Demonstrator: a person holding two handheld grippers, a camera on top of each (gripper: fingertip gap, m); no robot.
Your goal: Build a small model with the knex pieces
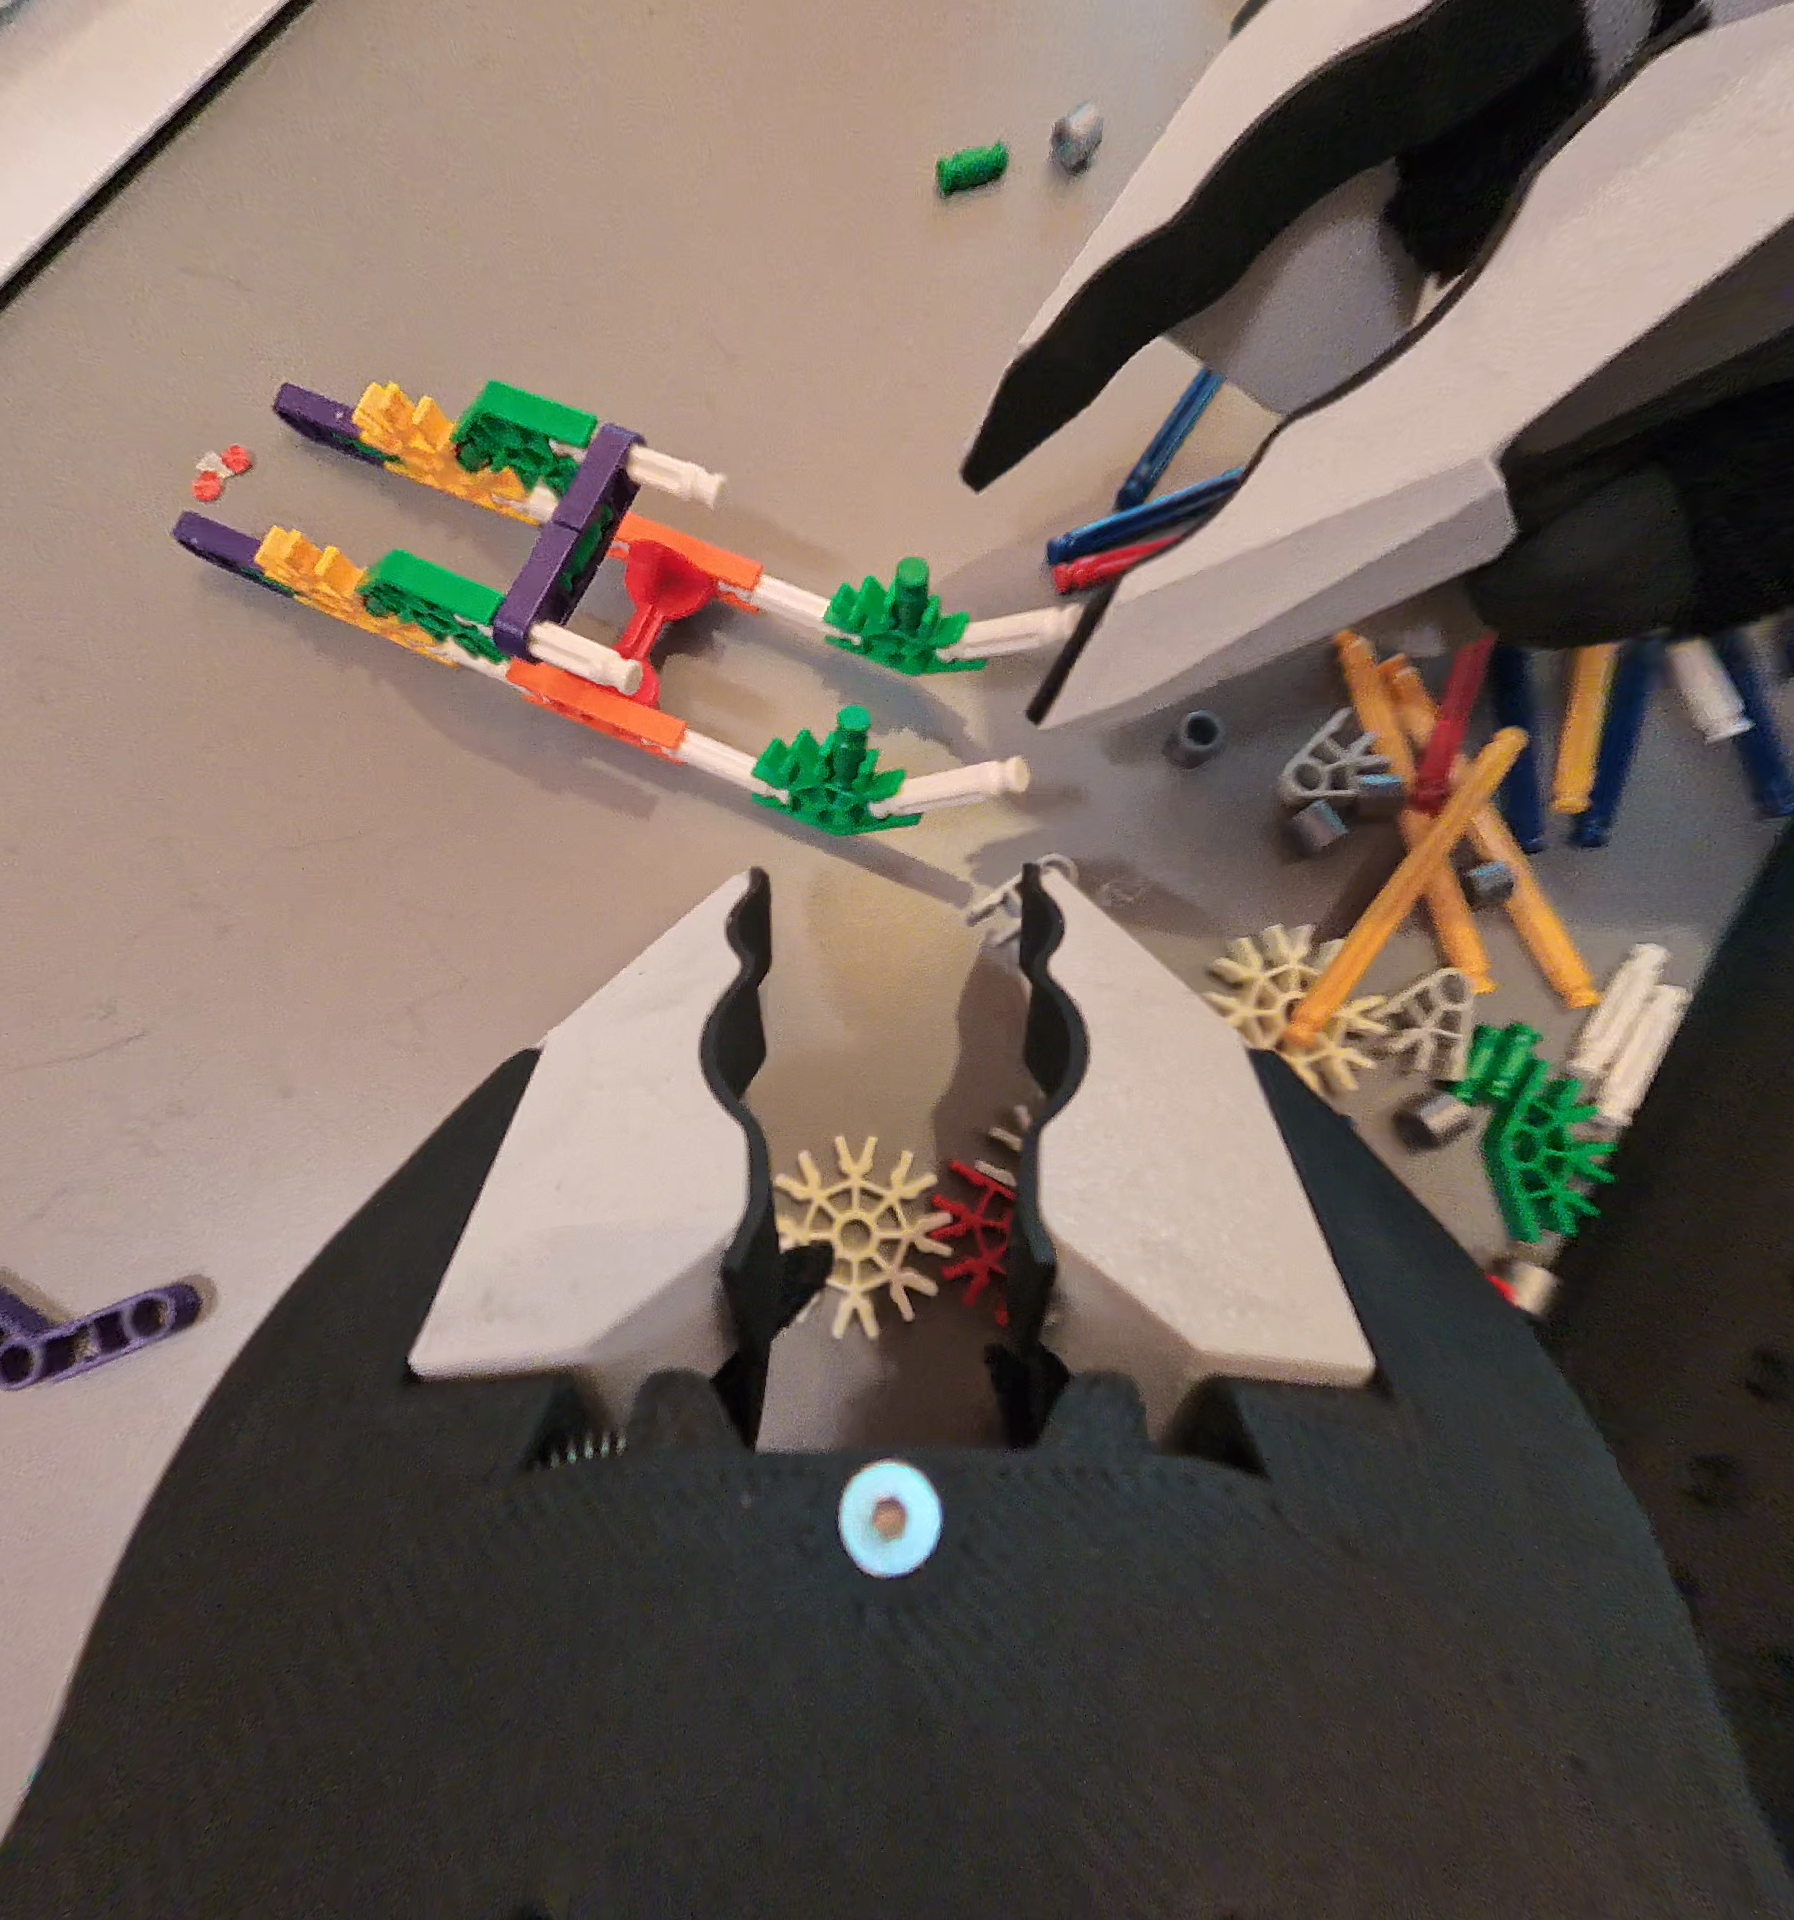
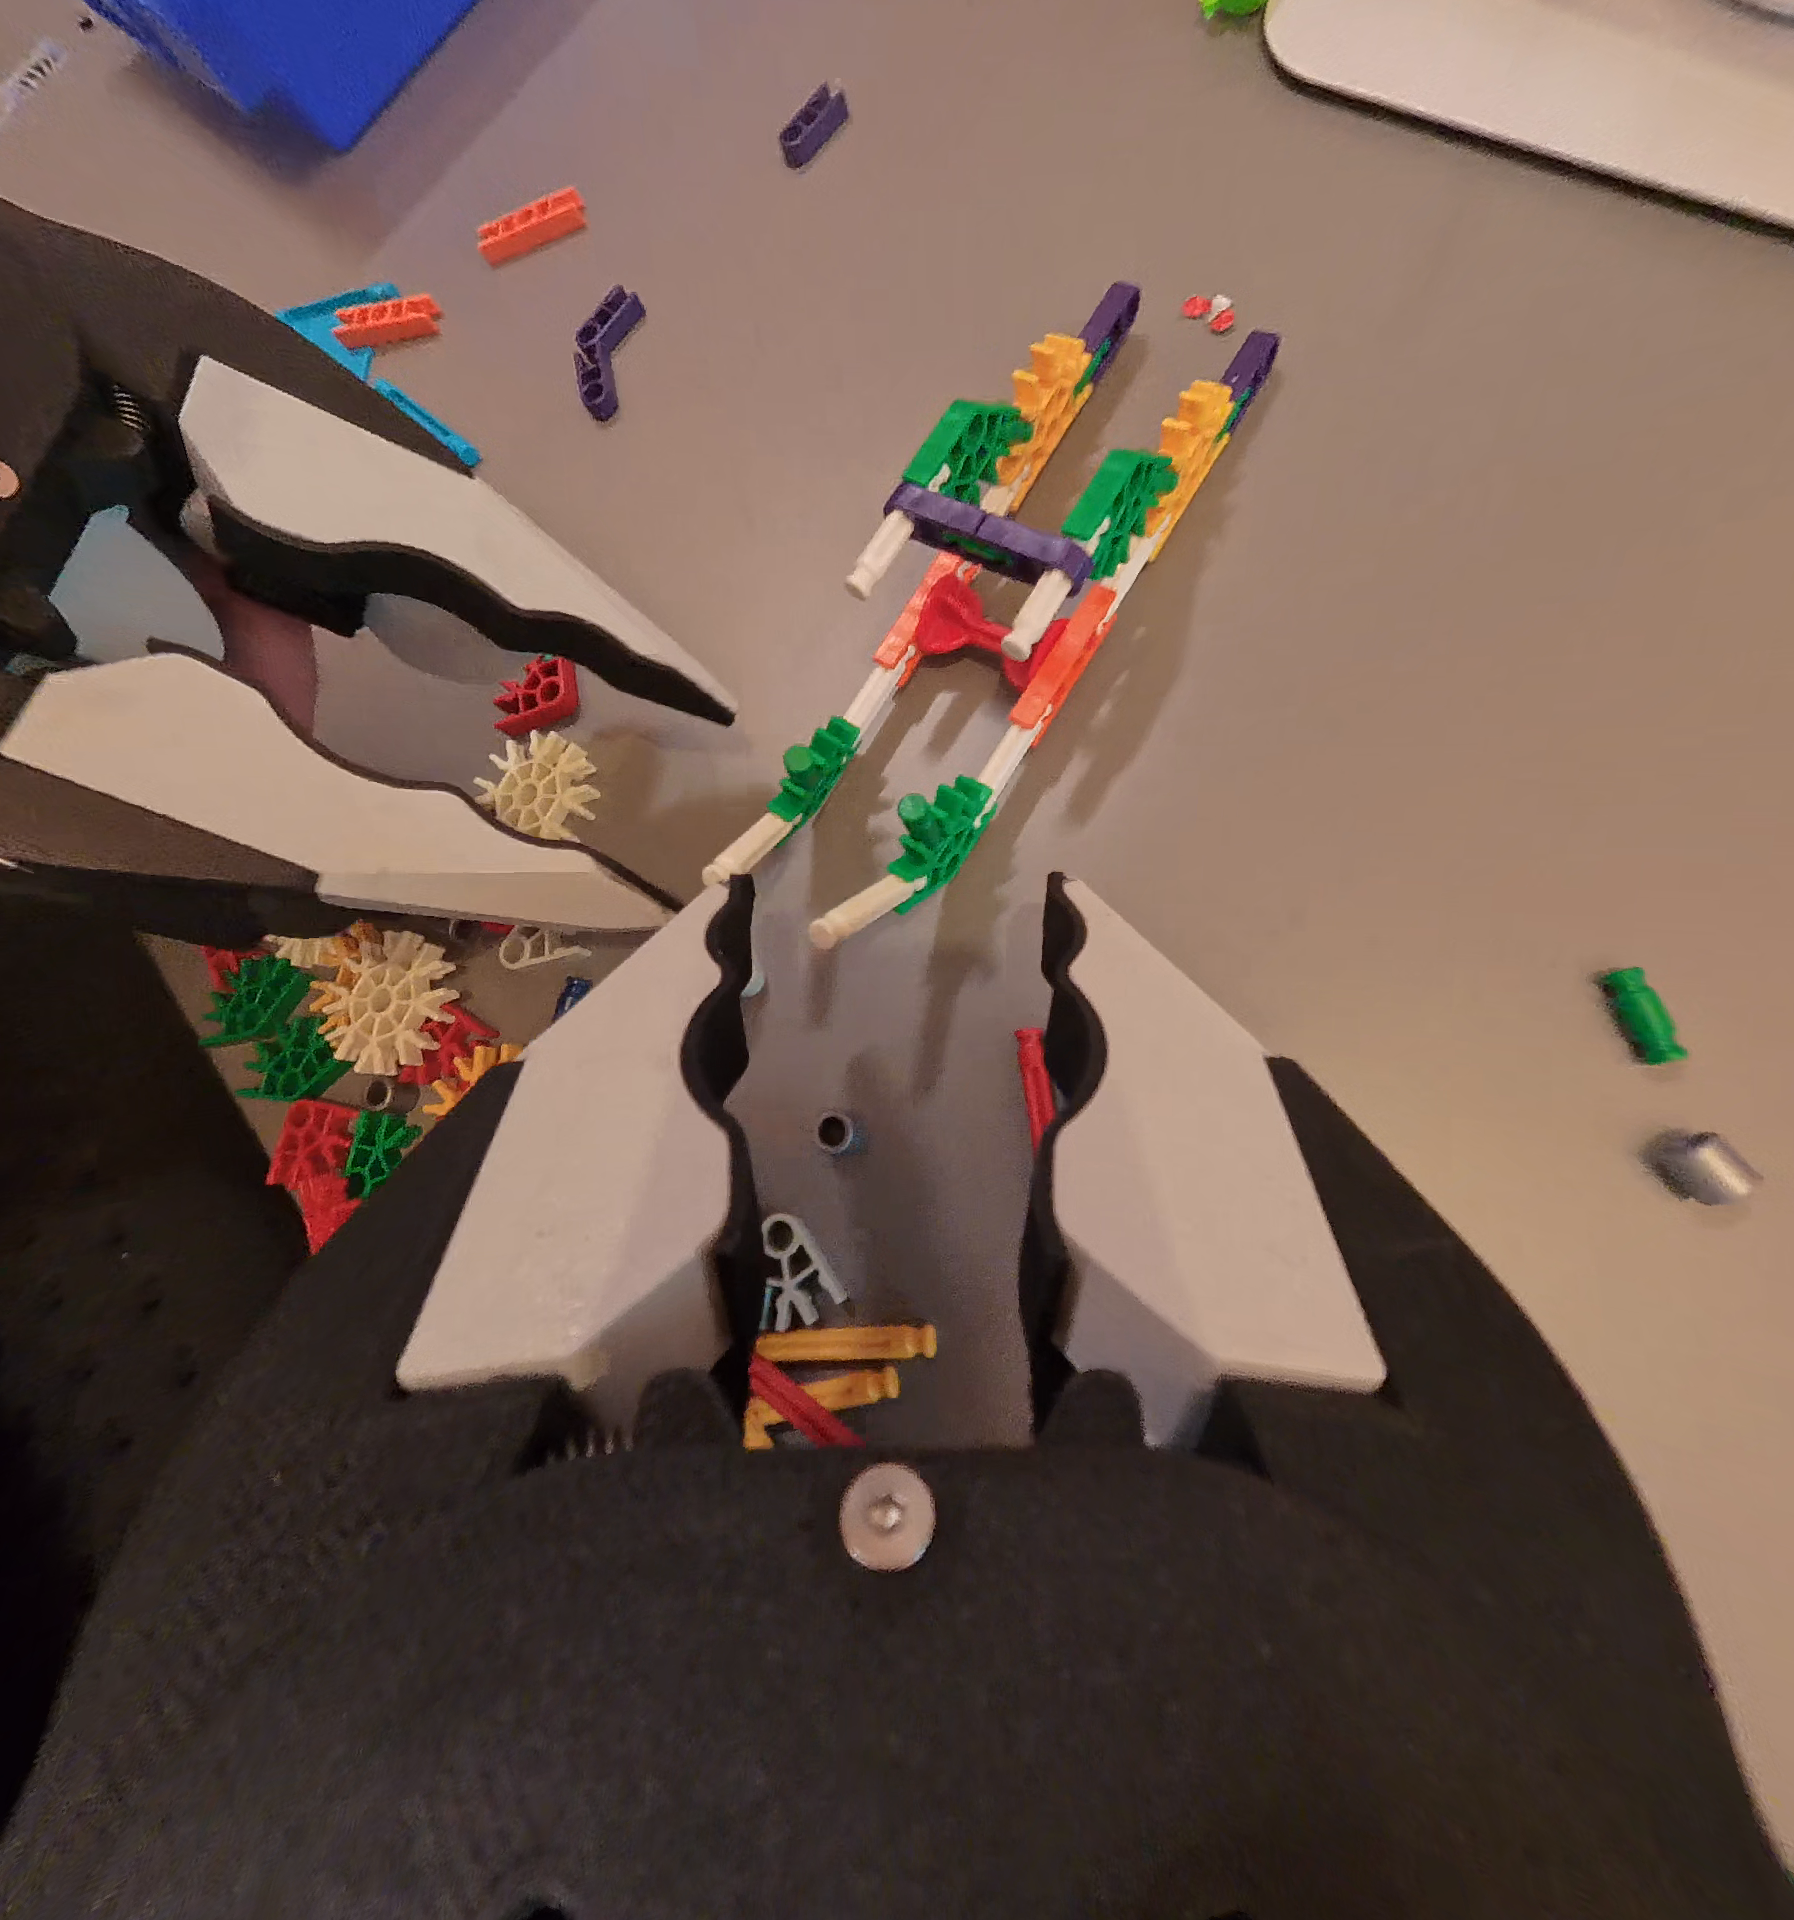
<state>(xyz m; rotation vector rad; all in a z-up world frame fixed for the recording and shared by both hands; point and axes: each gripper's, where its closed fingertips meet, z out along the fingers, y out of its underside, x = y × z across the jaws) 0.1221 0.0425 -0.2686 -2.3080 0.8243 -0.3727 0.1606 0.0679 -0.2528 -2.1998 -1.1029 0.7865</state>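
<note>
A model of coloured rods and connectors (image 1: pixel 581 582) lies flat on the grey table; it also shows in the right wrist view (image 2: pixel 1018 582). Two white rod ends stick out of its green connectors toward both grippers. My left gripper (image 1: pixel 895 883) is open and empty, just short of the nearer white rod end. A cream snowflake connector (image 1: pixel 857 1231) and a red connector (image 1: pixel 976 1231) lie on the table between its fingers. My right gripper (image 2: pixel 898 888) is open and empty, with the two white rod ends just ahead of its tips. It also shows in the left wrist view (image 1: pixel 1007 592).
A pile of loose rods and connectors (image 1: pixel 1444 883) lies beside the grippers. A green piece (image 2: pixel 1641 1013) and a grey spacer (image 2: pixel 1698 1169) lie to the right. Purple pieces (image 2: pixel 602 348), orange bricks (image 2: pixel 531 223) and a blue box (image 2: pixel 290 52) lie beyond. A white board (image 2: pixel 1599 94) lies far right.
</note>
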